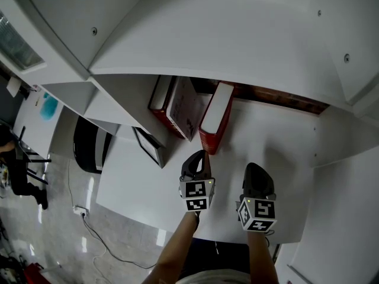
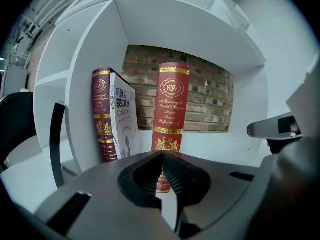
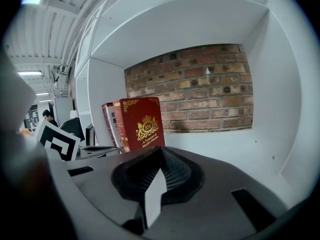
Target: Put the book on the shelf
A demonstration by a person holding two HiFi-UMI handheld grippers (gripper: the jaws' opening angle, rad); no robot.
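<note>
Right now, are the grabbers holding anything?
Nothing. The left gripper and right gripper are both shut and empty; the red book stands untouched.

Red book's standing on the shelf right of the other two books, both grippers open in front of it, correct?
No: both grippers are shut, jaws tip to tip on nothing, as the left gripper view shows for the left gripper and the right gripper view for the right gripper. The red book does stand on the shelf, right of the other two books.
</note>
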